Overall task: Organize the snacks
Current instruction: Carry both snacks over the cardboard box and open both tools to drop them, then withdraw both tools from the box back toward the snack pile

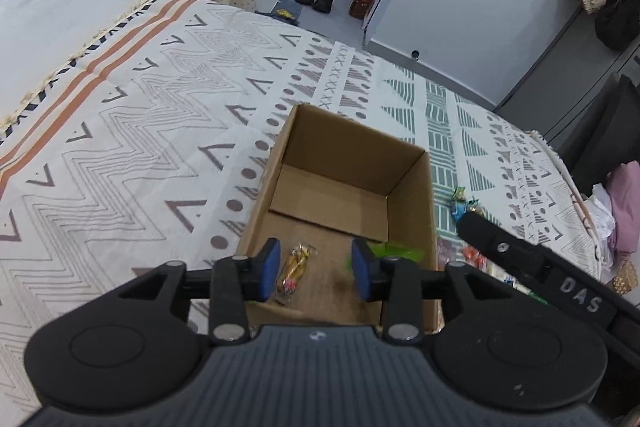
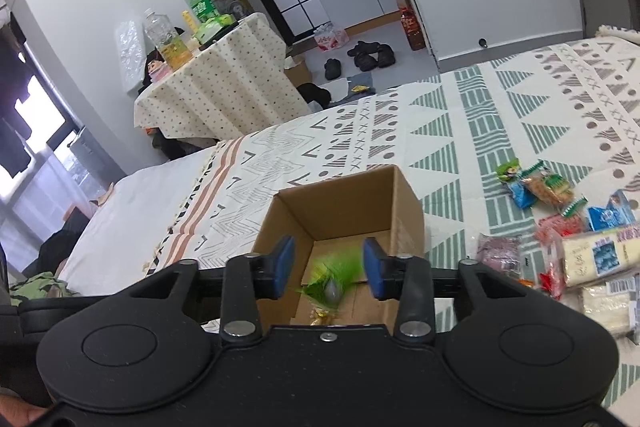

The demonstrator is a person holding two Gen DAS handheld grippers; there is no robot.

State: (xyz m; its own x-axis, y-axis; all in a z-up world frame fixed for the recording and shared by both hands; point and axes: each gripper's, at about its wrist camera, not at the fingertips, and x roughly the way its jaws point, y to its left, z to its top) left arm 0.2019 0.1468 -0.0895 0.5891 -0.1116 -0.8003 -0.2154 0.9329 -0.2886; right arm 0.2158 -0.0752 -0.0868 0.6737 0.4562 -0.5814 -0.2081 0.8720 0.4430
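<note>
An open cardboard box [image 1: 412, 195] sits on the patterned bedspread; it also shows in the right wrist view [image 2: 408, 215]. My left gripper [image 1: 316, 273] is open above the box's near end, with nothing between its blue pads. A gold-wrapped snack [image 1: 295, 267] lies on the box floor. A green-wrapped snack [image 1: 396, 251] lies at the box's right side. My right gripper [image 2: 329, 267] is open over the box, and the green snack [image 2: 330, 277] appears blurred just below its pads, apart from them. Several loose snacks [image 2: 560, 223] lie on the bedspread right of the box.
The bedspread [image 1: 140, 131] stretches left and beyond the box. The right gripper's black body [image 1: 532, 259] reaches in at the right of the left wrist view. A cloth-covered table with bottles [image 2: 212, 67] stands past the bed. Shoes [image 2: 368, 55] lie on the floor.
</note>
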